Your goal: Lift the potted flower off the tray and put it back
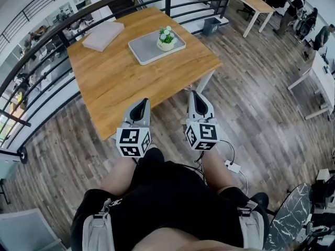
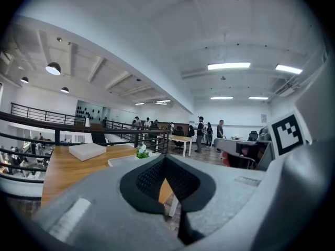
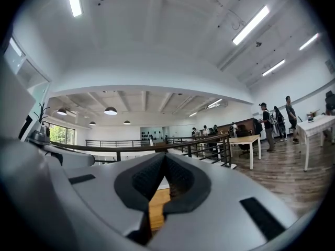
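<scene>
Both tools were held short of the near edge of the table, well apart from everything on it. The left gripper was seen with its jaws brought together on nothing, and the right gripper likewise, tips meeting and empty. The potted flower was found upright on the tray toward the table's far side, untouched. The lift was judged not yet begun.

Trouble was judged likeliest at the reach. If the jaws were not parted before arrival, the small pot could be knocked over or pushed along the tray. A pinch taken on the leaves and not on the pot could let it slip. The tray, seemingly light, might be dragged across the table by a careless touch.

The table's top was seen to be bare orange-brown wood, with a flat white box at its far left. A dark railing ran past the table's far and left sides. Plank flooring lay around it, with white desks and people well beyond.
</scene>
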The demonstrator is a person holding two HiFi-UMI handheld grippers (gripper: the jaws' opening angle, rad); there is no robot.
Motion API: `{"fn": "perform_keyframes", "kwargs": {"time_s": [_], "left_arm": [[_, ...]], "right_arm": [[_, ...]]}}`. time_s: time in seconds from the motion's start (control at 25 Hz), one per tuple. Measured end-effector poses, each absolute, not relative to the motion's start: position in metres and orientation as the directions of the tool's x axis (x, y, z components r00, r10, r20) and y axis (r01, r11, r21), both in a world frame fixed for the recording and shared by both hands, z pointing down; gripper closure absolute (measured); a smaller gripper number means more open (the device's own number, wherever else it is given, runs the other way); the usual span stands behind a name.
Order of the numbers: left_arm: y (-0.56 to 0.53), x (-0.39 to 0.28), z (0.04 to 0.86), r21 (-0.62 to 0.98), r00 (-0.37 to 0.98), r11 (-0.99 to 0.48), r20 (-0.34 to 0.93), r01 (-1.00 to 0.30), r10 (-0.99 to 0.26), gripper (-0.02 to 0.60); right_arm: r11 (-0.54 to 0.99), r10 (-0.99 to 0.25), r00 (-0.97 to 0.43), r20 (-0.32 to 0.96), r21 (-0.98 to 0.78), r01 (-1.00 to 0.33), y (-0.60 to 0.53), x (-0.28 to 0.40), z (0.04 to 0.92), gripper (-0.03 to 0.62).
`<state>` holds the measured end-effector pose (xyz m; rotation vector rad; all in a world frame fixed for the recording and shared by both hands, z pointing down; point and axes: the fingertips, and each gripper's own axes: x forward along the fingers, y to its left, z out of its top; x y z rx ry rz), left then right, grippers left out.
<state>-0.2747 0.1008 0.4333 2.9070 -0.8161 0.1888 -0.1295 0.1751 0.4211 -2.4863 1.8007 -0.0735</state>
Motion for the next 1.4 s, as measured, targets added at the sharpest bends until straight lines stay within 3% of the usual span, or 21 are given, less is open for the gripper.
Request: {"fn": "perform_keyframes", "kwargs": {"time_s": [0.64,1.08,1.4], "left_arm": [[0.041,-0.156,0.449,0.12,0.891,-0.885,0.136,-0.45,-0.434,0.569],[-0.087,-0.047,0.439,0.141,0.877,-0.867,0.133,-0.478,-0.462,0.569],[-0.191,-0.015,0.433,0.16,0.844,-0.828,0.117,-0.537,-0.524,0.569]], "right_arm": [[-0.348,-0.938,0.348,0.013,-0.064,-0.935,0.12,-0.029,0.435,0.597],[-0.311,-0.95,0.312,-0.006,-0.046,-0.949,-0.007,0.081,0.416,0.597],[-0.234,-0.971,0.235,-0.037,-0.031,-0.972,-0.121,0.121,0.4,0.597]]}}
